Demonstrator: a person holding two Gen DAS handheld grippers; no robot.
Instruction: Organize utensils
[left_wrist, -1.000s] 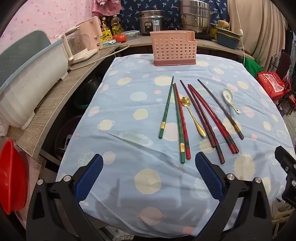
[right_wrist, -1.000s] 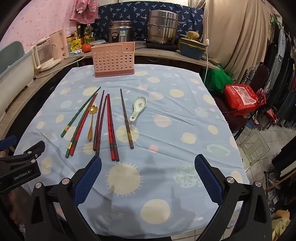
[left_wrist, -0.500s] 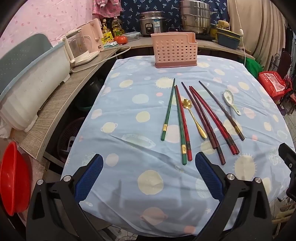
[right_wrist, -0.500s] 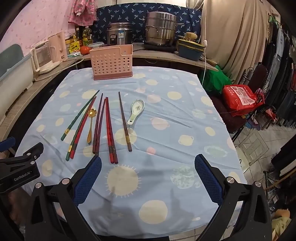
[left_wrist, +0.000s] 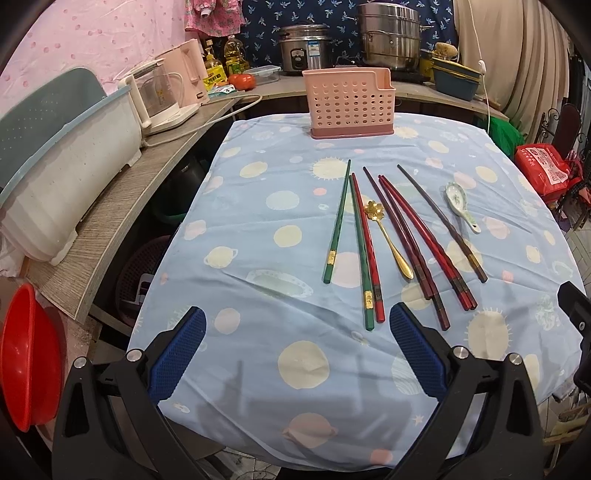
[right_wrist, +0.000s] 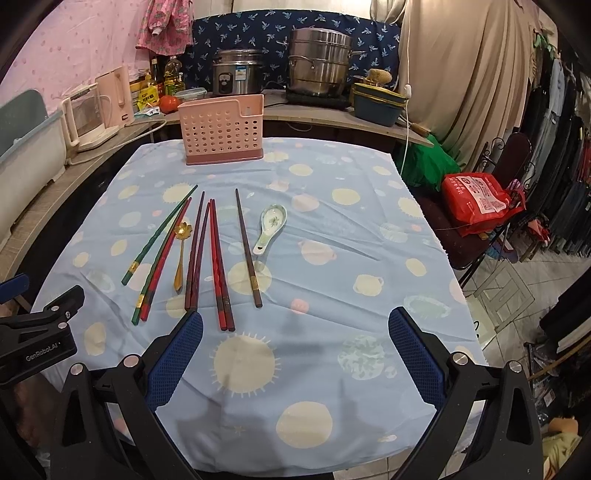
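Observation:
Several chopsticks lie side by side on the blue tablecloth: green (left_wrist: 337, 221) (right_wrist: 159, 234), red (left_wrist: 424, 240) (right_wrist: 218, 264) and dark brown (left_wrist: 441, 221) (right_wrist: 248, 253). A gold flower spoon (left_wrist: 388, 238) (right_wrist: 180, 258) lies among them. A white ceramic spoon (left_wrist: 460, 205) (right_wrist: 270, 227) lies to their right. A pink perforated utensil holder (left_wrist: 349, 103) (right_wrist: 221, 129) stands at the table's far edge. My left gripper (left_wrist: 295, 354) is open and empty above the near edge, short of the chopsticks. My right gripper (right_wrist: 295, 354) is open and empty, near the chopstick ends.
A counter runs along the left and back with a dish rack (left_wrist: 62, 162), a kettle (left_wrist: 162, 96), a rice cooker (left_wrist: 303, 48) and a steel pot (left_wrist: 388, 37). A red basin (left_wrist: 26, 354) sits low left. A red bag (right_wrist: 476, 199) lies on a chair at the right.
Both grippers have drawn back and up a little, so the table looks slightly farther away. Nothing on the table has moved.

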